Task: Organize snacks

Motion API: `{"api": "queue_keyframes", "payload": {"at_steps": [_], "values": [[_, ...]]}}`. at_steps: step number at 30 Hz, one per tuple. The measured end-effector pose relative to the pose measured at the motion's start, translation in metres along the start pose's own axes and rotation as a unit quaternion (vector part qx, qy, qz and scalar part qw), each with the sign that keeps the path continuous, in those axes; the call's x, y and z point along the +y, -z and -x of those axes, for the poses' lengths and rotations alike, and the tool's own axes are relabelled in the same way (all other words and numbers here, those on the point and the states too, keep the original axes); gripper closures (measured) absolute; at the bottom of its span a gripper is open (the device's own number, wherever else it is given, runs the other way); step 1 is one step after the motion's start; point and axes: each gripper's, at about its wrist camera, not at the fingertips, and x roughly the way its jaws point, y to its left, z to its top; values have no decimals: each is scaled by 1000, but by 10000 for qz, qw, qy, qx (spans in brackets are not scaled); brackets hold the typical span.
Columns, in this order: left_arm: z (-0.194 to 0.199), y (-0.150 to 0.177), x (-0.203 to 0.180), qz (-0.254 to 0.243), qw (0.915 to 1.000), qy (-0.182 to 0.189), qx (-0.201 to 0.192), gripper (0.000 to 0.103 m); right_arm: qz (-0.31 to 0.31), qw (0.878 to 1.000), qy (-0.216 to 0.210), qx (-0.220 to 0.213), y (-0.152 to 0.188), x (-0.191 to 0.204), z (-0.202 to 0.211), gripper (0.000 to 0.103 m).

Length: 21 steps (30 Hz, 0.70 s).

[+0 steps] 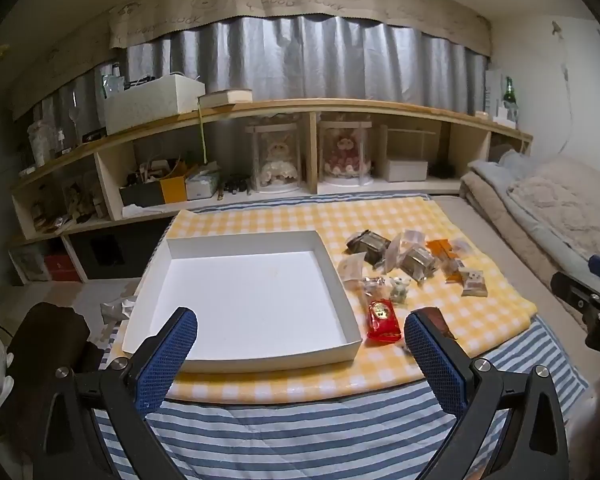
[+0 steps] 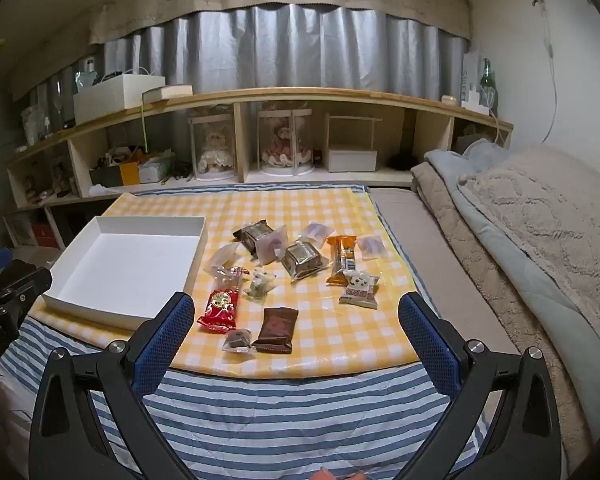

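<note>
An empty white box [image 1: 342,280] [image 2: 199,250] lies on the left of a yellow checked cloth [image 1: 260,384] [image 2: 340,332]. Several wrapped snacks are scattered to its right: a red packet [image 1: 383,319] [image 2: 220,309], a brown packet [image 2: 276,330], a small clear-wrapped dark piece [image 2: 238,340], an orange bar [image 2: 342,258], silver-dark packs [image 2: 302,260] and pale pouches. My left gripper [image 1: 300,342] is open, hovering above the box's near edge. My right gripper [image 2: 296,326] is open above the near snacks. Nothing is between either pair of fingers.
The cloth lies on a blue striped quilt [image 2: 300,412]. A folded blanket pile [image 2: 540,216] rises along the right. A low wooden shelf [image 2: 300,96] with boxes and two cased dolls runs across the back. Each view shows the other gripper at its edge [image 1: 588,304] [image 2: 8,300].
</note>
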Motion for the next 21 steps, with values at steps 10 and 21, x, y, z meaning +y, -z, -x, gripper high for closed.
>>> {"api": "queue_keyframes", "payload": {"at_steps": [10,21], "values": [[0,0,1,7,10000,-1,-11,0,21,10000,2,-3,0,1,0,0],[0,0,1,4,10000,8,-17,0,52,10000,14,-6,0,2,0,0]]}}
